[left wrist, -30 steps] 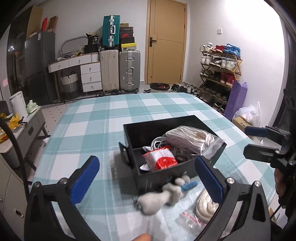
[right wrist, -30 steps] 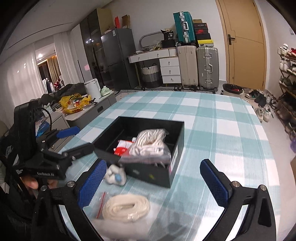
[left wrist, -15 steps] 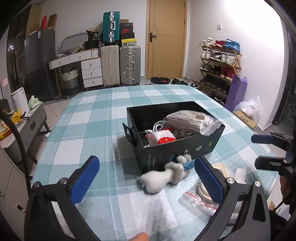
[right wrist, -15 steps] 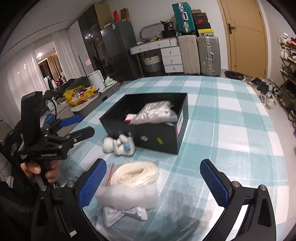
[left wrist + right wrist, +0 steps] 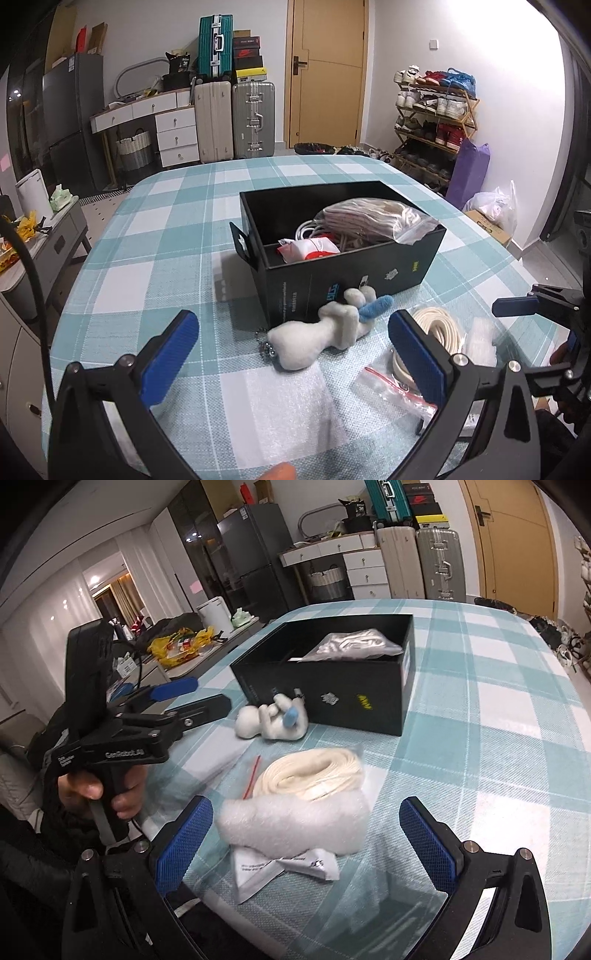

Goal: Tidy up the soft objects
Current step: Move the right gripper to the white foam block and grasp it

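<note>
Lying on its side against the near wall of the black box (image 5: 332,280), a white plush toy (image 5: 314,338) with a blue part is shown on the checked surface (image 5: 155,243); a small bead chain is attached at its rounded end. Inside the box, a clear bag of pale cord (image 5: 369,218) is seen resting on other items, with a red-and-white packet (image 5: 312,249) beside it toward the box's left end. To the right of the plush toy, further from the box, a coil of cream rope (image 5: 314,771) is seen in a clear zip bag with a red strip. Just nearer than the rope, touching it, a white foam-like wad (image 5: 295,823) is laid over a flat white printed pouch (image 5: 280,867).

The left gripper (image 5: 291,354) is held above the surface before the plush toy, its blue-padded fingers (image 5: 170,354) spread wide and empty. The right gripper (image 5: 306,845) is held over the wad, its fingers (image 5: 428,842) likewise spread wide with nothing between them. Each gripper is visible in the other's view, the left one grasped by a hand (image 5: 99,786). Suitcases (image 5: 236,118) are seen beyond the surface.
</note>
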